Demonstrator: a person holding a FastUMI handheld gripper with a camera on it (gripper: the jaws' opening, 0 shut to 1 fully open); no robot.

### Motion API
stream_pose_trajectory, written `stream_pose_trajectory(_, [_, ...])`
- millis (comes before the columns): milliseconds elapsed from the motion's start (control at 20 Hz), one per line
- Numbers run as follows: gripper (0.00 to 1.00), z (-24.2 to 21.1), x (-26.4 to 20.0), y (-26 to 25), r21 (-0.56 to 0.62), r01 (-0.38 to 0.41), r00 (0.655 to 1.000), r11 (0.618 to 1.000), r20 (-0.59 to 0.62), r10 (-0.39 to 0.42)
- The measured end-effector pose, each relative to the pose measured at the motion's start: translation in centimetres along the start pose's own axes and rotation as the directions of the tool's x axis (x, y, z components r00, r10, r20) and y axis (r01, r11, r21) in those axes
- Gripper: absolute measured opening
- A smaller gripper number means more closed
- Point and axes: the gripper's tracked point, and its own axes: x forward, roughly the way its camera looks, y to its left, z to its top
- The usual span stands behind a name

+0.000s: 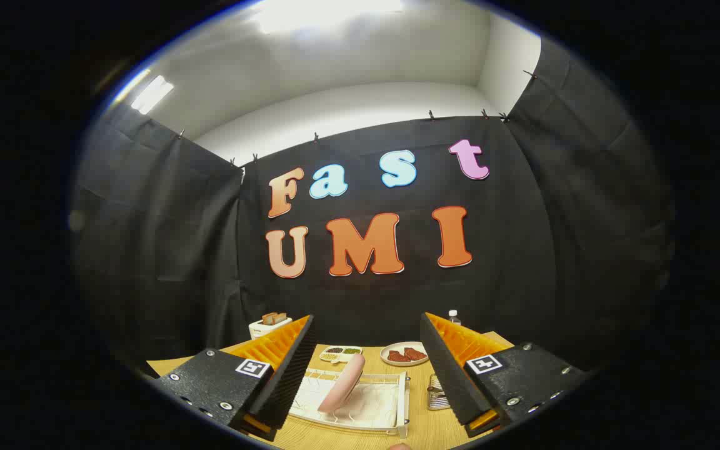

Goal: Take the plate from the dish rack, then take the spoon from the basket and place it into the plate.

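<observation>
A pink plate [342, 382] stands on edge, leaning, in the white dish rack [360, 406] on the wooden table. It lies between and just ahead of my two fingers. My gripper [366, 350] is open, wide apart, with nothing held; the black-and-orange fingers [285, 369] flank the rack. A metal wire basket [437, 394] sits right of the rack, partly hidden behind the right finger; I cannot make out the spoon in it.
Beyond the rack stand a small divided dish of seeds [340, 354], a white plate with red pieces [405, 354], a white toaster with bread [269, 324] and a bottle [454, 317]. The black cloth wall closes the back.
</observation>
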Motion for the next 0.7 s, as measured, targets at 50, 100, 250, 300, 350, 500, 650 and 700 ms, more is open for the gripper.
stream_pose_trajectory(50, [0.98, -0.3, 0.0, -0.1, 0.006, 0.000, 1.000, 1.000, -0.004, 0.000])
stream_pose_trajectory(100, [0.98, -0.4, 0.0, -0.1, 0.013, -0.005, 1.000, 1.000, -0.007, 0.005])
stream_pose_trajectory(250, [0.98, -0.4, -0.1, 0.1, 0.024, -0.019, 1.000, 1.000, -0.005, 0.020])
stream_pose_trajectory(300, [0.98, -0.4, -0.2, 0.3, 0.021, -0.026, 1.000, 0.999, -0.003, 0.026])
stream_pose_trajectory(350, [0.98, -0.4, 0.0, 0.5, 0.013, -0.031, 1.000, 0.999, -0.003, 0.031])
stream_pose_trajectory(500, [0.98, -0.7, 0.0, 0.6, 0.000, -0.023, 1.000, 1.000, -0.021, 0.023])
stream_pose_trajectory(650, [0.98, 0.0, 0.0, 1.3, -0.008, -0.044, 0.999, 0.999, -0.020, 0.044])
stream_pose_trajectory(700, [0.98, 0.4, 0.0, 1.4, -0.012, -0.048, 0.999, 0.999, -0.011, 0.048])
